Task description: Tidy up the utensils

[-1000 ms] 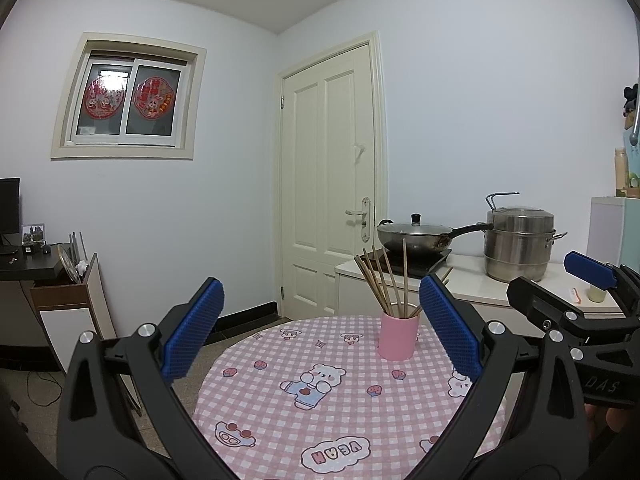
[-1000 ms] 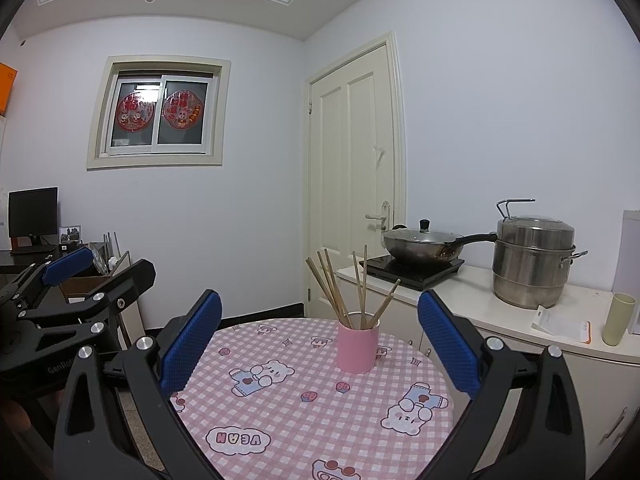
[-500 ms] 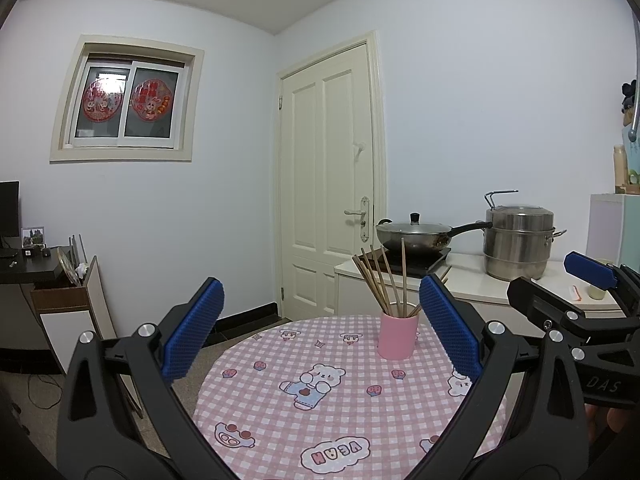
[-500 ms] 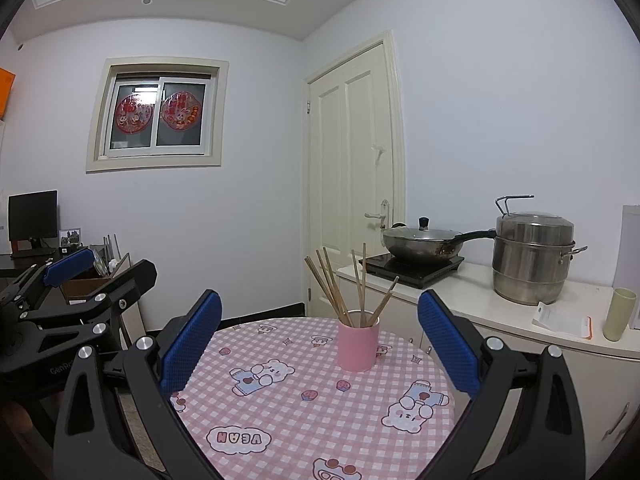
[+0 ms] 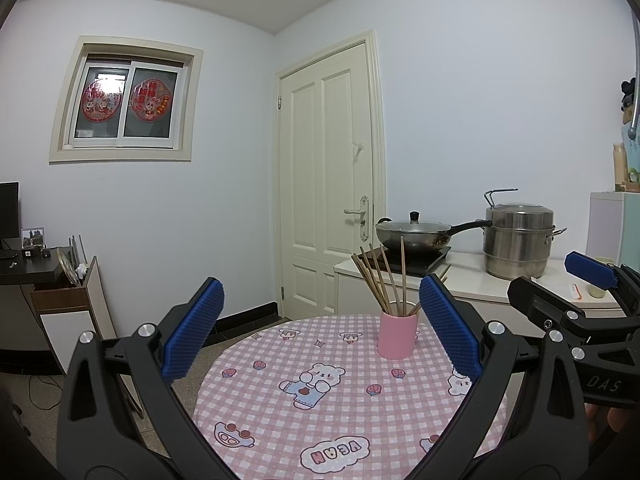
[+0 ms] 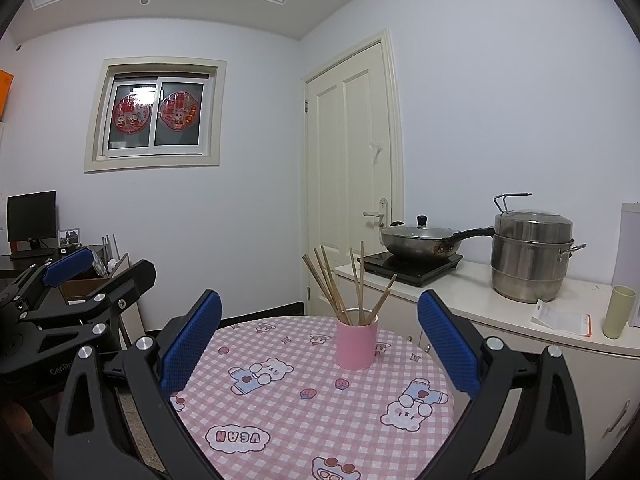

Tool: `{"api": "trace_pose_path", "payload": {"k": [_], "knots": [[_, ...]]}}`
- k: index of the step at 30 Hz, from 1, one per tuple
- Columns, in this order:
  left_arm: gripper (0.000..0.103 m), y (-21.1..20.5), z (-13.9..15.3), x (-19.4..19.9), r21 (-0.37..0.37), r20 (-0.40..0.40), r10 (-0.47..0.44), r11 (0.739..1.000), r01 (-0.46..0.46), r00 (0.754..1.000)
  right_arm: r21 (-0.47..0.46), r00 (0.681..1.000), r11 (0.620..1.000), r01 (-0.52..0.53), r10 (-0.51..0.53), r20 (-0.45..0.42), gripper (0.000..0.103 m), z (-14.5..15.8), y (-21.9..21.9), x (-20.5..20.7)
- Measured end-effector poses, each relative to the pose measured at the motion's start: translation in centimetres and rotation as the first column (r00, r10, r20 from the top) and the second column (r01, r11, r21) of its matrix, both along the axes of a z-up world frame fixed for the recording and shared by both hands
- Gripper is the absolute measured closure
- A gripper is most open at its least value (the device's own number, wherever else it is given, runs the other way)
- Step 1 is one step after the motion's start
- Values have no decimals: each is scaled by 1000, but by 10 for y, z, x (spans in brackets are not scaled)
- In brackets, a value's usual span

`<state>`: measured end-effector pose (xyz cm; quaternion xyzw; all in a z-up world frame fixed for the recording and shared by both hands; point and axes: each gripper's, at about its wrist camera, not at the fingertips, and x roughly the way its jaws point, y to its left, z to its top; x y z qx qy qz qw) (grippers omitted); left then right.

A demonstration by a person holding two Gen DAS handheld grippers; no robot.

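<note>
A pink cup (image 5: 397, 335) (image 6: 356, 344) stands upright on the far part of a round table (image 5: 344, 412) (image 6: 320, 420) with a pink checked cloth. Several wooden chopsticks (image 5: 382, 282) (image 6: 340, 284) stick out of it, fanned apart. My left gripper (image 5: 320, 334) is open above the near table edge, with nothing between its blue pads. My right gripper (image 6: 318, 340) is open too, and the cup shows between its fingers farther off. Each gripper appears at the edge of the other's view.
A white counter (image 6: 500, 312) behind the table carries an induction hob with a lidded wok (image 6: 420, 240), a steel steamer pot (image 6: 530, 256), a green cup (image 6: 618, 312) and a paper. A closed door (image 5: 332, 184) is behind. A dark desk with a monitor (image 6: 32, 216) stands at left.
Both views have shifted very slightly; the cup and chopsticks stay in place and both grippers remain open.
</note>
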<state>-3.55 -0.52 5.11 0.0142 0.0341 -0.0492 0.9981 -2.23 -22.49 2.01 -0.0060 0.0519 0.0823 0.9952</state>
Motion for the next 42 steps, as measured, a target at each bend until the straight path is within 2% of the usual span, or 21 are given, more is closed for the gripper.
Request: {"api": "trace_pose_path", "payload": {"k": [42], "knots": [[7,4,-1,3,7,-2,4,1000,-4,1000,0,1000,1000,2,-2,-7,8,-3,0,2]]}}
